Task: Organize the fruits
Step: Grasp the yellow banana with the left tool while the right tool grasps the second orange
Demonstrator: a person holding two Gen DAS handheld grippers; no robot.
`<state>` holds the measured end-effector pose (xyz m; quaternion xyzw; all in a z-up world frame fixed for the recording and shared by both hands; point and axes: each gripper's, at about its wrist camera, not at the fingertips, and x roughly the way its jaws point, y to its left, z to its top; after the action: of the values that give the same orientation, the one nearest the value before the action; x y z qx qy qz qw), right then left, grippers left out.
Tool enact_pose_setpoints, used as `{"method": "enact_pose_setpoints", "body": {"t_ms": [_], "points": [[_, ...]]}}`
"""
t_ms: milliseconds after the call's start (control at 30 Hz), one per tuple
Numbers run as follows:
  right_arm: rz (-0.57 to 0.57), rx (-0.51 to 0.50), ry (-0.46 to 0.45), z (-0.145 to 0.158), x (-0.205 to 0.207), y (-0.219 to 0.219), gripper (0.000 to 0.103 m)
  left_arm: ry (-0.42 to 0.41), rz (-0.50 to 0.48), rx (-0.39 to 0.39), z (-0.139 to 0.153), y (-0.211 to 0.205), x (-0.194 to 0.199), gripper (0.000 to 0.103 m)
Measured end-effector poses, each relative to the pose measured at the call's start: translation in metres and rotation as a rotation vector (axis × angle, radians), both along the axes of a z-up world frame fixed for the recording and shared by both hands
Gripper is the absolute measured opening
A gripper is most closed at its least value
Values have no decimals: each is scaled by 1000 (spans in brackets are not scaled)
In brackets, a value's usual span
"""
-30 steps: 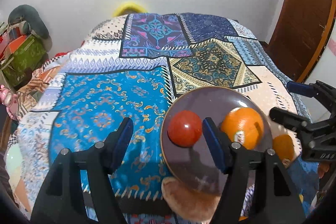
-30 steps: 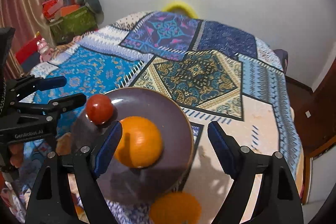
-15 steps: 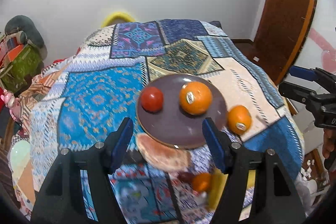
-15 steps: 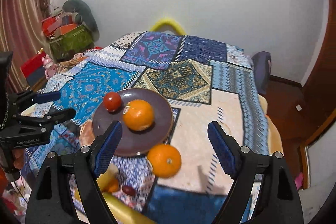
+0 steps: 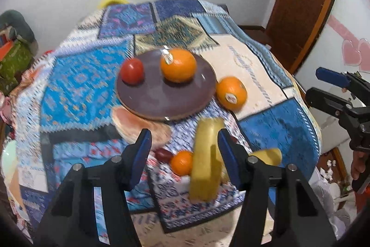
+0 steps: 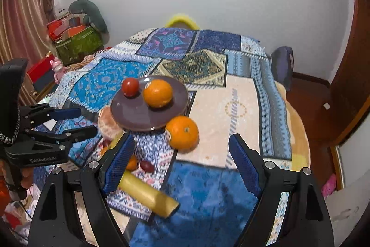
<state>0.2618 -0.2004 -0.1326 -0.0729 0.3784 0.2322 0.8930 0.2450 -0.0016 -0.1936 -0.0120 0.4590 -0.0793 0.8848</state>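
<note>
A brown plate (image 5: 161,96) (image 6: 136,115) on the patchwork cloth carries a red fruit (image 5: 132,71) (image 6: 130,86) and a big orange (image 5: 178,65) (image 6: 158,93). A second orange (image 5: 231,93) (image 6: 182,132) lies just off its right rim. Nearer me lie a banana (image 5: 207,159) (image 6: 148,193), a small orange (image 5: 182,162) (image 6: 132,162) and a dark red fruit (image 5: 163,155) (image 6: 147,166). My left gripper (image 5: 184,140) hovers above these near fruits, its jaws closing with nothing between them. My right gripper (image 6: 181,145) stands open and empty, short of the second orange.
A pale peach round thing (image 5: 138,124) (image 6: 107,124) pokes out from under the plate's near-left rim. The clothed table (image 6: 231,108) drops off at the right and front. A green box of clutter (image 6: 78,44) stands at the left; a wooden door (image 5: 300,4) is at the right.
Both grippers have drawn back from the plate, so the banana and the small fruits near the front edge have come into view. The left jaws stand narrower than before.
</note>
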Motion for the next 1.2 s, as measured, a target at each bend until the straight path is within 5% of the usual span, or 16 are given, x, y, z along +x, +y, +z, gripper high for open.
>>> {"method": "enact_pose_setpoints", "body": {"t_ms": [400,533,733,1067,1200], "points": [[-27,-2,41,-16,-3,-17,82,77,-56,35,-37,-26,3,56],[-28,-3,57,-23,-3,-18,82,97,-64,42,-48,-27,3,43],[-21,-12,93,-38,5,-13,82,73,-84,44,-44,-27,0,38],[12,-32,120,-62,34,11,82,10,-21,-61,-18,11,4,38],[26,-51,140,-75,51,21,82,-20,15,-28,-12,28,13,38]]}}
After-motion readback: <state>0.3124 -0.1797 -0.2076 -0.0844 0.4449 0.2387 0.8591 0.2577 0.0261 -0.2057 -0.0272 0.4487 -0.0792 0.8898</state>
